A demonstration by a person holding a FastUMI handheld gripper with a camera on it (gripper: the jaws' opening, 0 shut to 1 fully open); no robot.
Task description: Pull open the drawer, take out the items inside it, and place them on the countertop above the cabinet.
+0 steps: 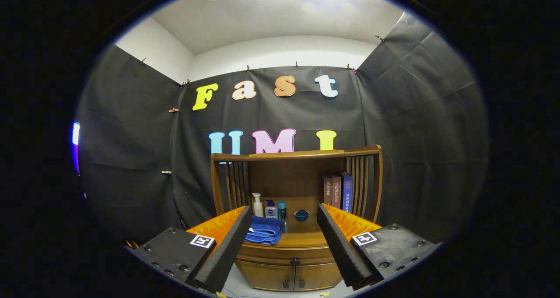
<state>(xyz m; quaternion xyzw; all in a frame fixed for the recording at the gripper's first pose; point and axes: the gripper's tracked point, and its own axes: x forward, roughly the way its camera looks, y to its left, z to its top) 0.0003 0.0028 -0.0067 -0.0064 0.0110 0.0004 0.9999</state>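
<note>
the wooden cabinet (291, 263) stands well ahead of the gripper (284, 245), against the booth's cloth wall. it is smooth brown wood with rounded edges, and a slatted wooden back frame (297, 156) rises around its counter (302, 236). below the counter runs the drawer (271, 256), a shallow curved front, fully closed, with 1 small dark knob (295, 261) at its middle. under it are 2 doors (288, 277), each with a small dark pull.

the drawer looks stiff and solid, likely to slide straight out with some drag; the knob is the only place to take hold, and being small and probably smooth it calls for a centred pinch. what lies inside is hidden, so how it will handle is unknown.

on the counter lie a soft folded blue towel (264, 231), 3 upright books (337, 192), 3 small plastic bottles (269, 207) and a little dark round bowl (301, 215), which leaves limited bare wood for setting things down.

the gripper's fingers (227, 245) are spread wide, holding nothing, with ribbed foam-like pads, and the knob sits between them, far beyond.
</note>
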